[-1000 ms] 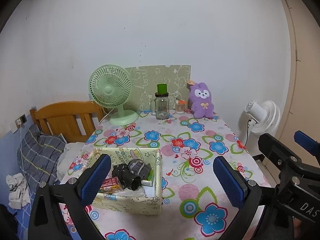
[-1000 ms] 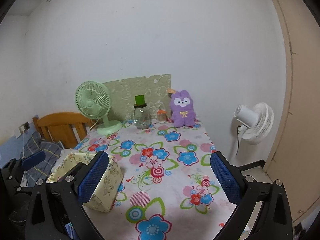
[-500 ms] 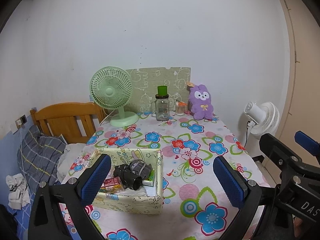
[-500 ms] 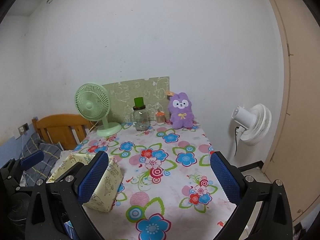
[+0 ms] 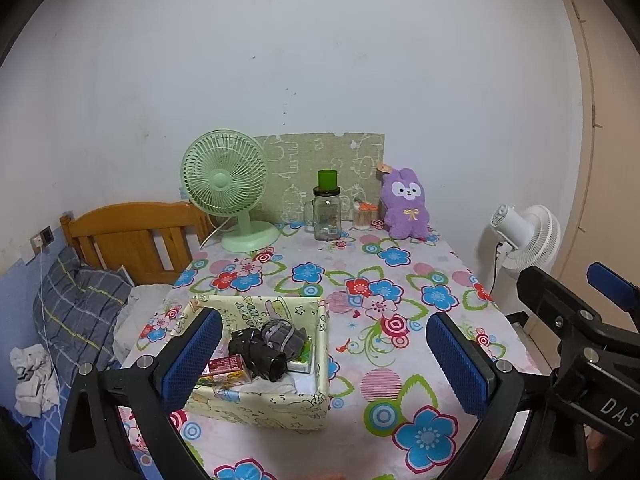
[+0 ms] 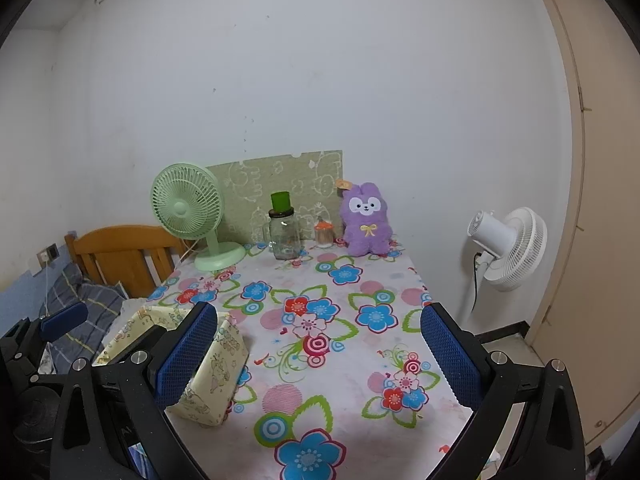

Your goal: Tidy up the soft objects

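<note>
Currently your left gripper (image 5: 324, 360) and right gripper (image 6: 320, 354) both hover over the near edge of the floral table (image 5: 400, 300) with jaws spread wide and nothing between them. Only your left wrist view looks into the fabric storage box (image 5: 264, 404) at the table's near-left corner, showing dark rolled socks (image 5: 268, 346) piled on small cartons; your right wrist view shows just that box's outer wall. Both views show the purple plush bunny (image 6: 366, 220) upright at the far edge beside a glass jar (image 6: 284, 238) and green desk fan (image 6: 188, 210).
</note>
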A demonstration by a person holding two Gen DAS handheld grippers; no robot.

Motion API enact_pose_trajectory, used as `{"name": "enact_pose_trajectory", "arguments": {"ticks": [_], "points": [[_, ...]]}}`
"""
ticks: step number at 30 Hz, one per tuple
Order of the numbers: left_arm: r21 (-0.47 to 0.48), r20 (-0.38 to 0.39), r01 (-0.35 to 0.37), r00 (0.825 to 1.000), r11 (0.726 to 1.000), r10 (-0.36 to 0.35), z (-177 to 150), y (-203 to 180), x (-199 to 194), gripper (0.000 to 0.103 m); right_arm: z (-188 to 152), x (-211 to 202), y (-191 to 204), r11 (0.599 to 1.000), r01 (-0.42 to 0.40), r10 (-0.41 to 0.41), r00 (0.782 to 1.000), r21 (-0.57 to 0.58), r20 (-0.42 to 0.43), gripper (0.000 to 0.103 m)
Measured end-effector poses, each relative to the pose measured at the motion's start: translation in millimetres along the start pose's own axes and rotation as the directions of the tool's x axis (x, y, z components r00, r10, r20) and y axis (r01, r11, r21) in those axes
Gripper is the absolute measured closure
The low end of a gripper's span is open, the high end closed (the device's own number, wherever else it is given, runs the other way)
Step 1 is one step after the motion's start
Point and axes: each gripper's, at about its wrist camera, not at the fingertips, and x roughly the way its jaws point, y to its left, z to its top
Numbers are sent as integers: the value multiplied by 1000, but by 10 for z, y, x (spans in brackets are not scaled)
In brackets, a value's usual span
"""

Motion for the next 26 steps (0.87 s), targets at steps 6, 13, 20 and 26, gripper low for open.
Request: {"name": "enact_pose_trajectory", "arguments": {"ticks": [6, 13, 20, 26], "points": [[-4, 0, -9, 1000, 1000, 9, 16, 24, 47, 0, 4, 46, 1, 1000, 4, -4, 1000, -2, -4, 0], [-9, -3, -15, 1000, 1000, 15, 31, 52, 83, 0, 13, 106, -5, 1000, 3, -3, 1000, -2, -9, 0], [-9, 10, -23, 1000, 1000, 23, 37, 59, 62, 0, 24, 127, -7, 1000, 7, -7, 1000, -7, -3, 0], [-10, 16, -30, 999, 1000, 30, 39, 76, 43, 0, 14, 113, 4, 1000, 1, -1, 1000, -6, 0, 0]]}}
